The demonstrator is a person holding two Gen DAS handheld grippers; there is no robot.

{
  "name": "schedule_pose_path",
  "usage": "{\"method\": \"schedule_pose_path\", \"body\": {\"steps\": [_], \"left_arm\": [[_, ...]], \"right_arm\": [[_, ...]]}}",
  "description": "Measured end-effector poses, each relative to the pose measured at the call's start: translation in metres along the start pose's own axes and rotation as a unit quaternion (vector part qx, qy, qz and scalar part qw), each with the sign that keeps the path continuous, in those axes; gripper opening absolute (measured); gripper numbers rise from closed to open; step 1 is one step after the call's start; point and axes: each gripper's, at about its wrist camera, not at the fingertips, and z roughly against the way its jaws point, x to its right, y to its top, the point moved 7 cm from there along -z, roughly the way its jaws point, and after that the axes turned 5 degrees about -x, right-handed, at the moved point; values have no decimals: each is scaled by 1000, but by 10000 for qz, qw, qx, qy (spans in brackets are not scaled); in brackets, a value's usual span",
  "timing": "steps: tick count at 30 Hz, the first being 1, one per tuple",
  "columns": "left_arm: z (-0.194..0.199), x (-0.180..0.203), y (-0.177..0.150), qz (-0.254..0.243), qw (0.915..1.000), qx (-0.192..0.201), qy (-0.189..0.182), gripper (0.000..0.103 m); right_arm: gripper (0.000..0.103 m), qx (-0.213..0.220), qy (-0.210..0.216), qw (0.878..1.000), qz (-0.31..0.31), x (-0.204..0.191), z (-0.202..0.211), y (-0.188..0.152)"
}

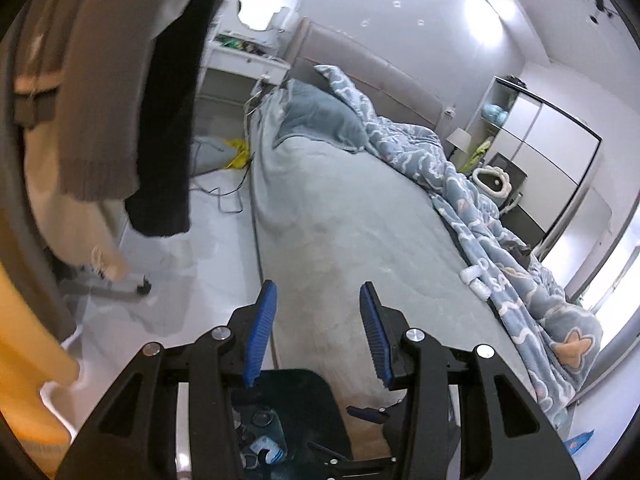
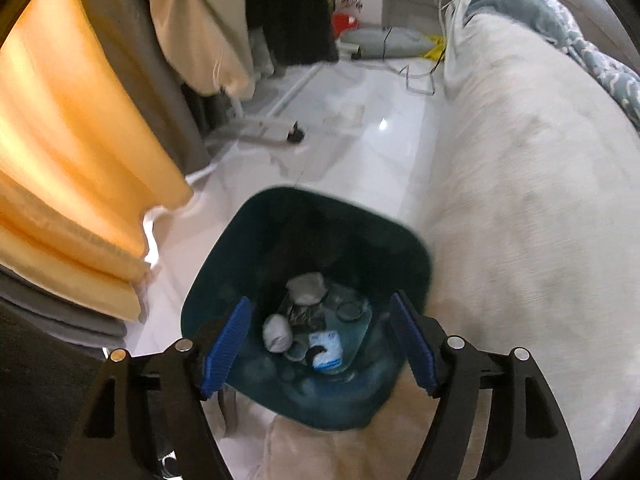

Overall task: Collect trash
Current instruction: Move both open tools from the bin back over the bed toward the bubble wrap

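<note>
While my right gripper (image 2: 320,344) hangs with jaws apart and empty over the dark teal bin (image 2: 224,280), I see crumpled wads (image 2: 306,288) and a blue-white wrapper (image 2: 326,350) inside, motion-blurred. My left gripper (image 1: 318,330) is parted, empty, above the bed (image 1: 340,216); the bin's rim is half hidden.

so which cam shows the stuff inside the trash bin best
The right wrist view. It looks down into the dark teal trash bin, with crumpled white wads and a blue-and-white wrapper lying on the bottom, framed by the open right claw. The left wrist view catches only part of the bin, low down behind its own claw.
</note>
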Motion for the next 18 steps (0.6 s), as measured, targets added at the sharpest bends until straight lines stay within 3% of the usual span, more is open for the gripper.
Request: {"method": "schedule_pose_path", "body": {"steps": [13,18], "left_arm": [[-67,94,7,-572,9978,-117,-307,53],[-93,128,4,-789,9961,-132,-375,59]], "right_arm": [[79,1098,-459,9922,-373,116,69,14],[79,1287,-389,9888,-648,160,76,9]]}}
